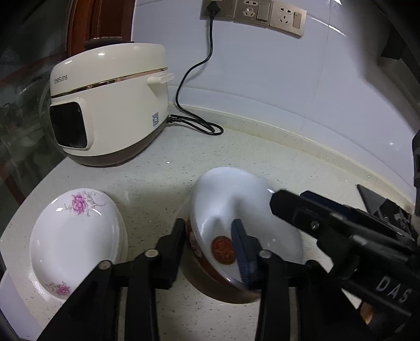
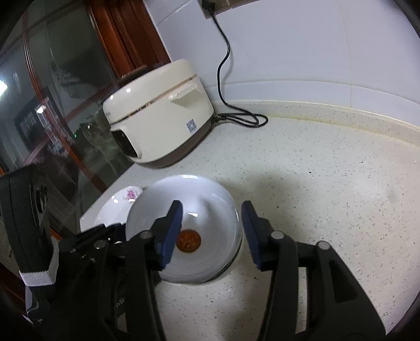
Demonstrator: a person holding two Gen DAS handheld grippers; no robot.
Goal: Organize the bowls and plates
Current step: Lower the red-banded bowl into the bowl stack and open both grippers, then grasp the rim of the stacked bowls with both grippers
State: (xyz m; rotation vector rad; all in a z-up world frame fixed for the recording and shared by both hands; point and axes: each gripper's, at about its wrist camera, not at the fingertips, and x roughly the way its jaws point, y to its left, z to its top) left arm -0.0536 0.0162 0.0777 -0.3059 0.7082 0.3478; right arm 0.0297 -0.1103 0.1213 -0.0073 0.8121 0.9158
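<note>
A bowl (image 1: 236, 207), white inside with a red-orange round mark on its bottom and brown outside, sits on the speckled counter (image 1: 162, 178). My left gripper (image 1: 208, 227) is open and straddles the bowl's left rim, one finger outside the wall and the blue pad inside. My right gripper (image 2: 212, 207) is open across the right rim of the same bowl (image 2: 199, 188), its left pad inside and its right finger outside, clear of the wall. A stack of white plates with pink flowers (image 1: 71, 236) lies just left of the bowl; its edge, plates (image 2: 118, 207), peeks out behind the bowl.
A cream rice cooker (image 1: 110, 105) stands at the back left, its black cord (image 1: 194, 123) running up to wall sockets (image 1: 252, 13). A glass-fronted wooden door (image 2: 39, 105) borders the counter's left edge. Bare counter (image 2: 328, 183) stretches right of the bowl to the tiled wall.
</note>
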